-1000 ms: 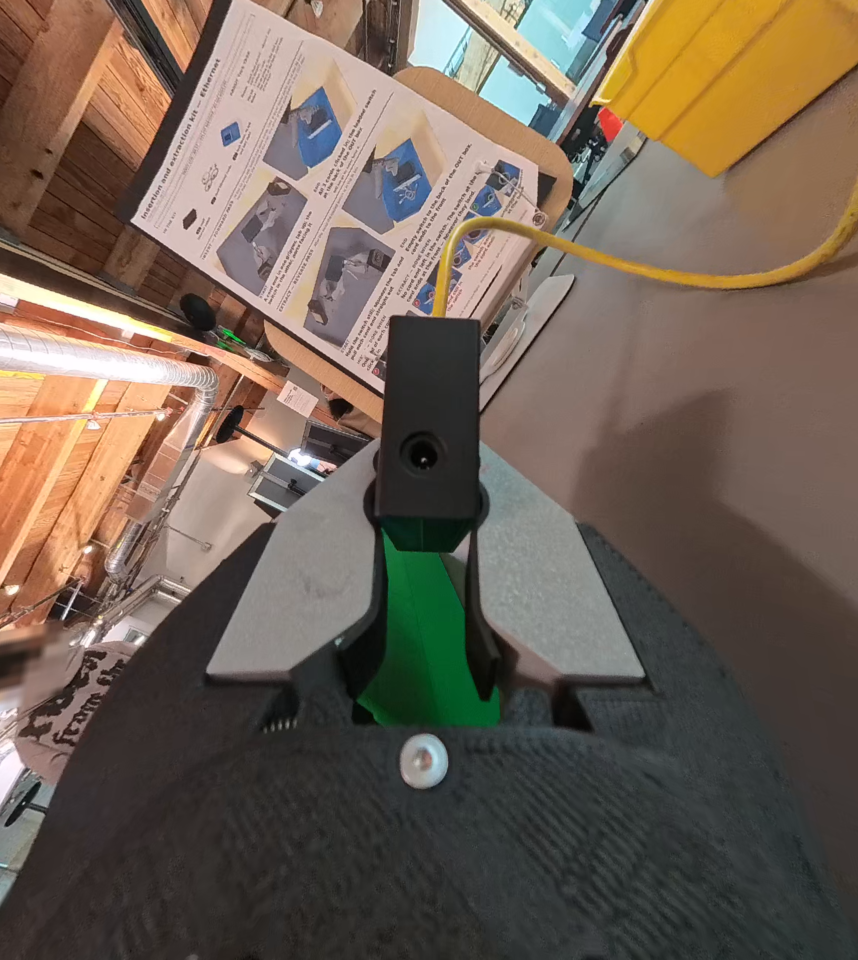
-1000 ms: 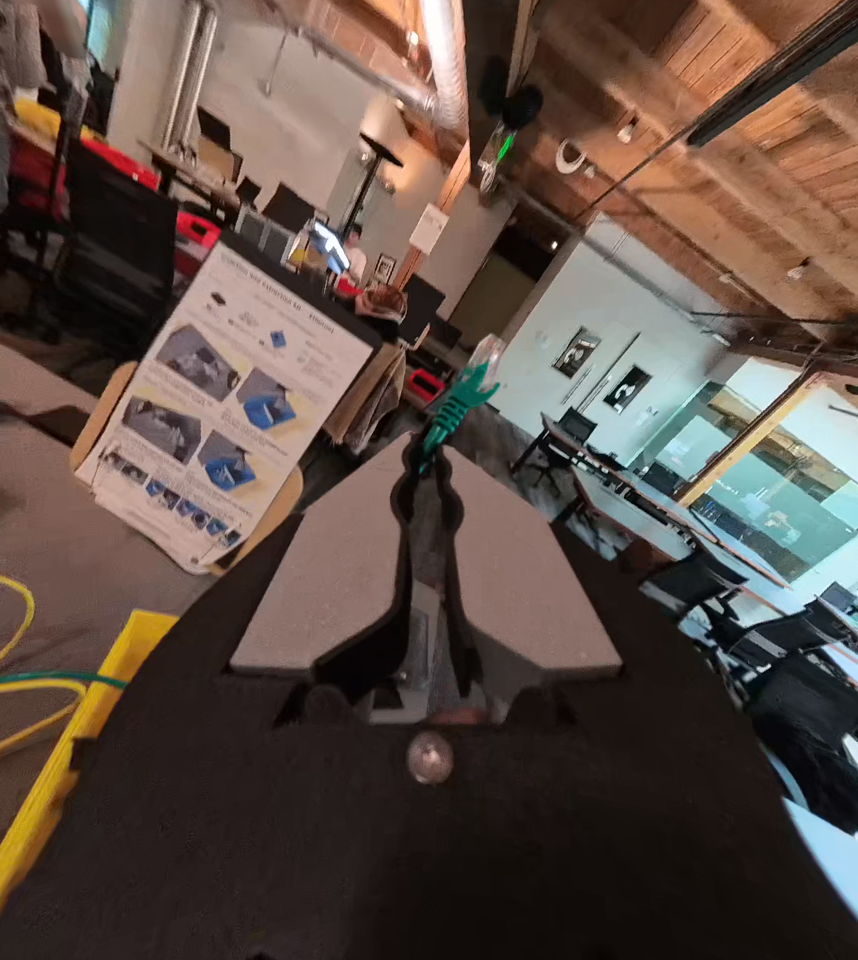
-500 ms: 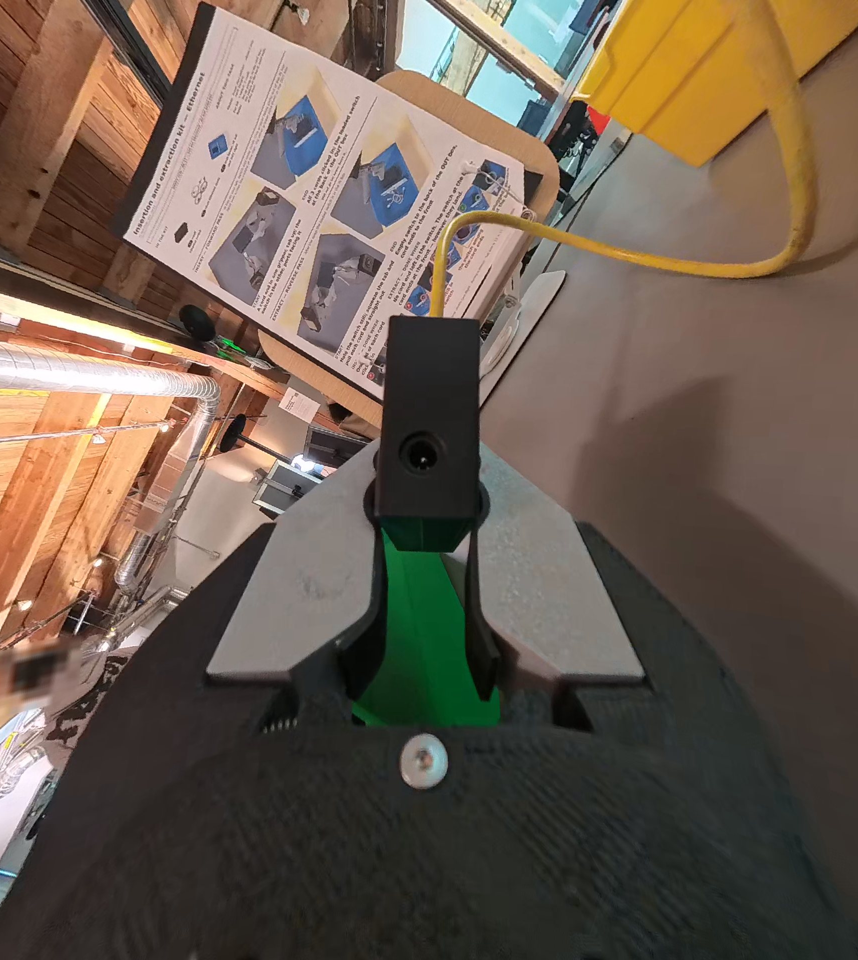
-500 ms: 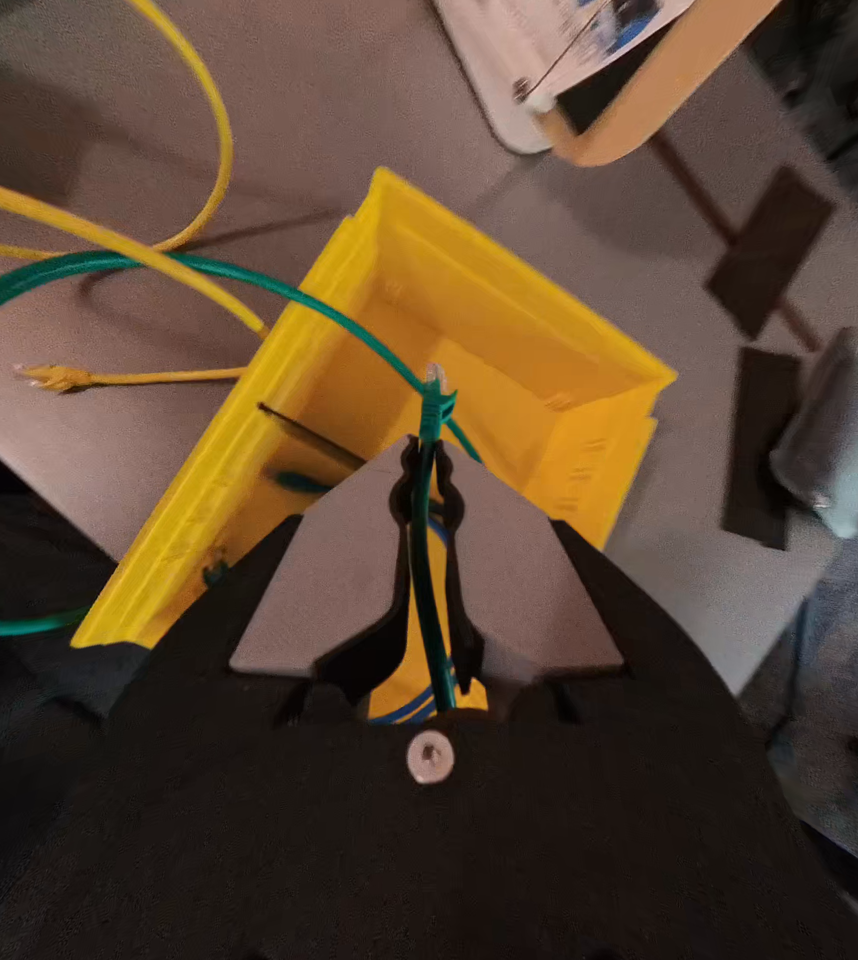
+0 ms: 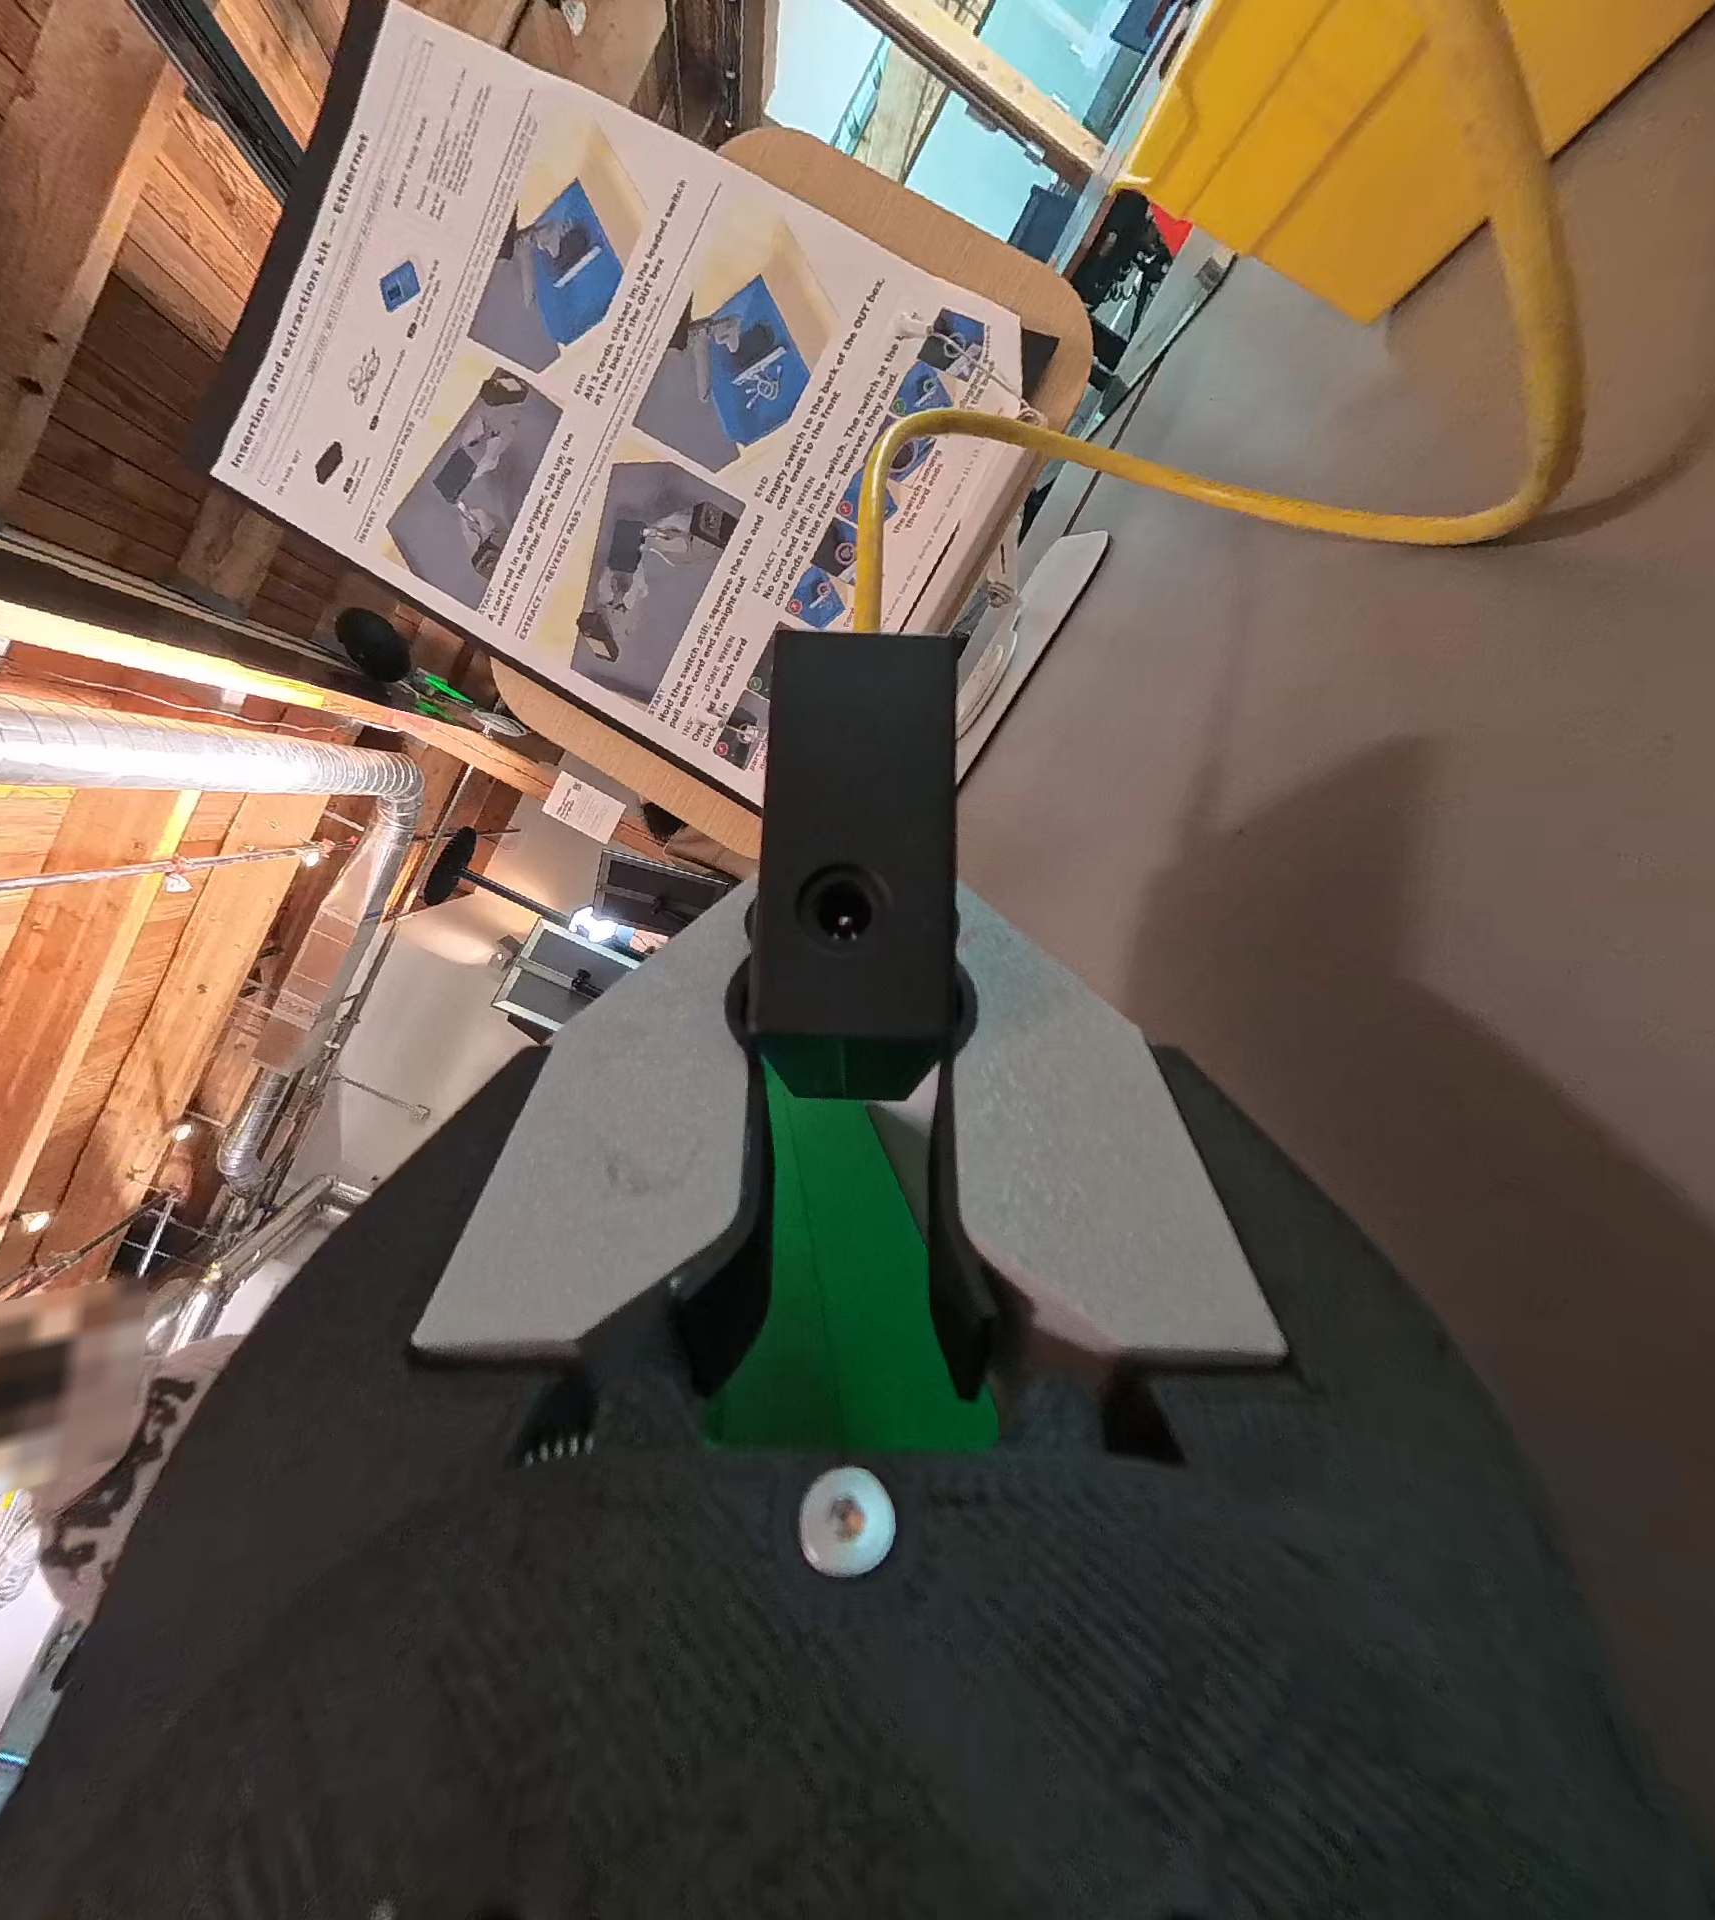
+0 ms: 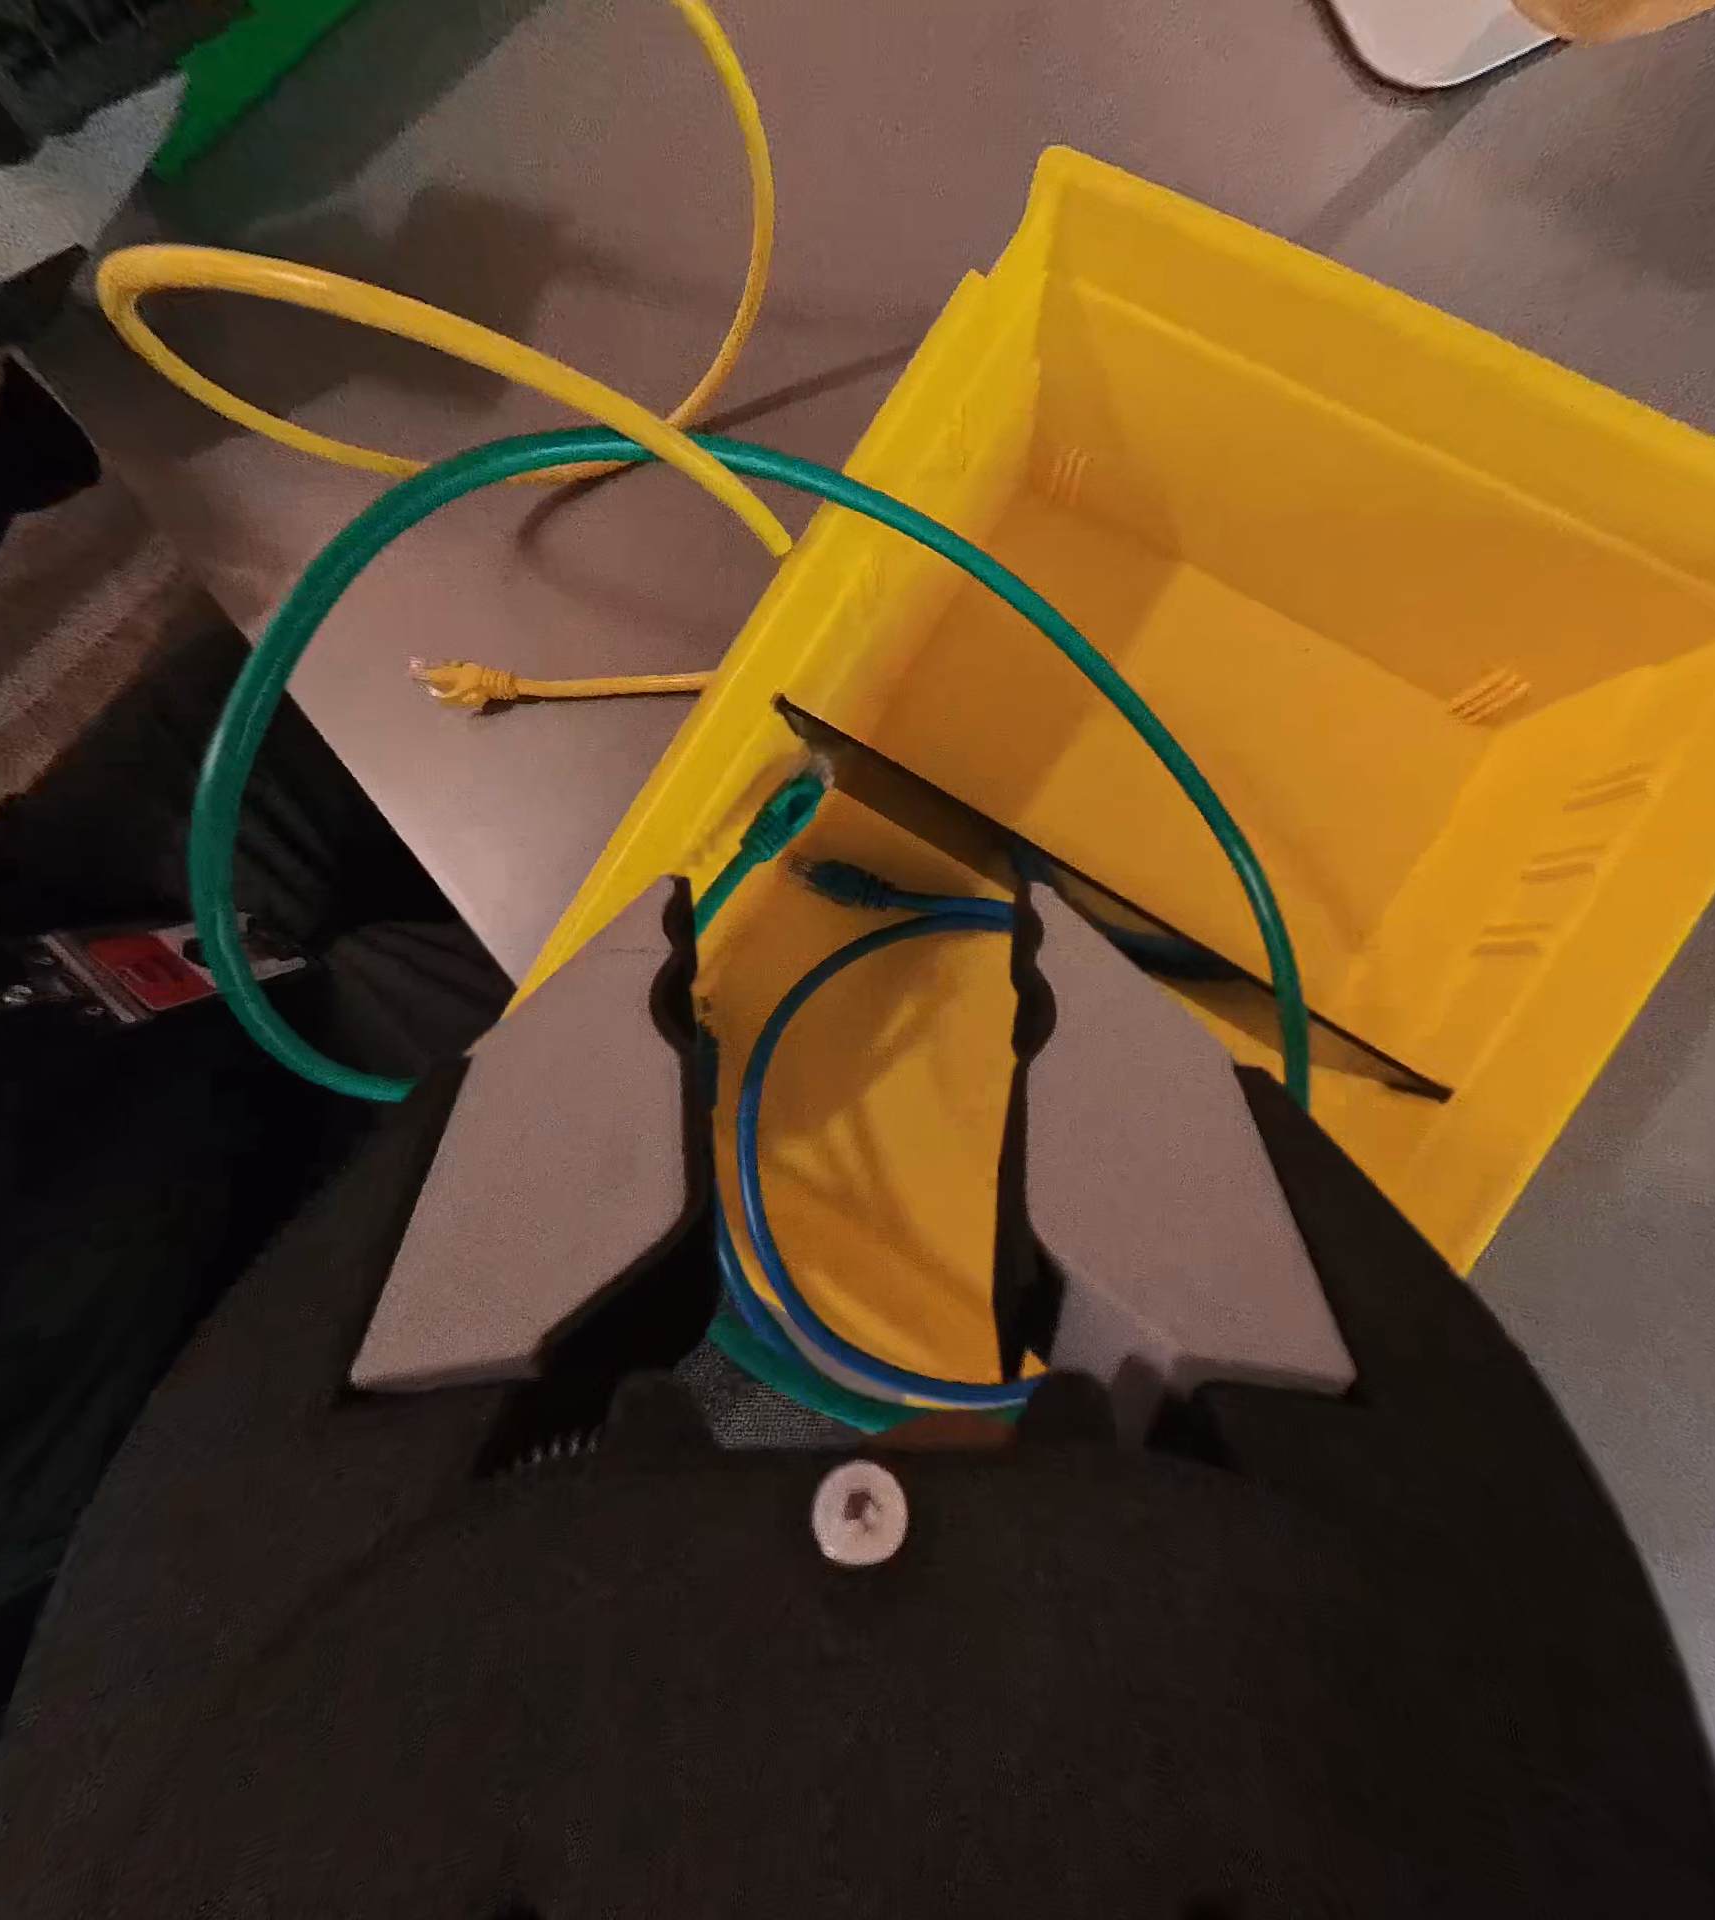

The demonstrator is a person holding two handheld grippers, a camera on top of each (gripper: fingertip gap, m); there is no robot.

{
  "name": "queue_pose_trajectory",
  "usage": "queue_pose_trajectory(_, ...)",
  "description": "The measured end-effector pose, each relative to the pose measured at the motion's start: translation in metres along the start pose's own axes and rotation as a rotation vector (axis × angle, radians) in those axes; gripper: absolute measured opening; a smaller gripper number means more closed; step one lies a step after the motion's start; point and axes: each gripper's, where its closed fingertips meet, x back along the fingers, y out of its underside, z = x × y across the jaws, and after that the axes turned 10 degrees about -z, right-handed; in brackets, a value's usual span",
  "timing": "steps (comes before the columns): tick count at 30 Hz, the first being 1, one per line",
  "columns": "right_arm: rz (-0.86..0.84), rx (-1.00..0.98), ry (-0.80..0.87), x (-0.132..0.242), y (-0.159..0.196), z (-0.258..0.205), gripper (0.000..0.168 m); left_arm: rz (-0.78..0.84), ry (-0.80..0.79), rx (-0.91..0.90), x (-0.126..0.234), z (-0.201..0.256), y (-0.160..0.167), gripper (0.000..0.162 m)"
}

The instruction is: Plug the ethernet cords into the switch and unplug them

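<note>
My left gripper [image 5: 851, 1023] is shut on the black switch [image 5: 858, 821], held on end above the grey table. A yellow ethernet cord [image 5: 1352, 509] runs from the switch's far side and curves across the table. My right gripper [image 6: 848, 914] is open and empty over the near compartment of a yellow bin [image 6: 1352, 665]. The green cord [image 6: 240, 748] loops out over the bin's edge, its plug [image 6: 780, 821] lying inside the near compartment beside a blue cord [image 6: 832, 966]. The yellow cord [image 6: 479, 332] loops on the table, its free plug [image 6: 453, 683] left of the bin.
A black divider [image 6: 1092, 894] splits the bin. An instruction sheet on a board [image 5: 624, 416] stands beyond the switch. The yellow bin [image 5: 1352, 156] shows at the upper right of the left wrist view. A green block [image 6: 240, 73] lies at the table's far left. The tips of one gripper are about 35 cm away from the tips of the other.
My right gripper swung down over the yellow bin, opened and let go of the green cord's plug, which now lies in the near compartment. My left gripper has held the switch nearly still.
</note>
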Motion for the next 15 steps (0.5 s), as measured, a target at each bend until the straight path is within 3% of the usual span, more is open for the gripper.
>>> queue_pose_trajectory(4,0.014,0.078,0.180,0.005,-0.001,0.019,0.056,0.000,0.002,0.002,-0.001,0.000,0.000,0.026)
queue_pose_trajectory(15,-0.059,0.393,0.225,-0.057,-0.048,0.014,0.039,-0.002,0.003,0.005,-0.001,0.000,0.001,0.025)
